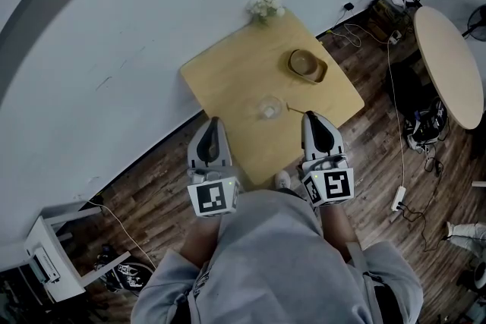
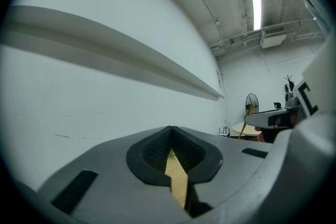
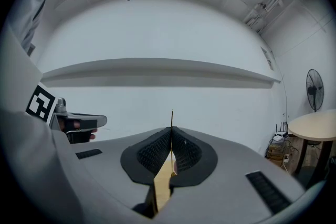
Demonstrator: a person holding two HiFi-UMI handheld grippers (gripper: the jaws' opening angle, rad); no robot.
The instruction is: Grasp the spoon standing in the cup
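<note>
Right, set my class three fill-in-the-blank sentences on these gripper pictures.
1. The right gripper is shut on the ___'s thin handle.
2. The left gripper is shut and holds ___.
3. Beside the clear cup on the table sits a tan ___.
Missing words: spoon; nothing; bowl.

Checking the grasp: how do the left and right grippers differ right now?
The right gripper is shut on the spoon, whose thin handle sticks up between its fingers; the left gripper is shut on nothing. The left gripper's tip is at the table's left edge; the right gripper's is nearer the tan bowl. Both are shut.
</note>
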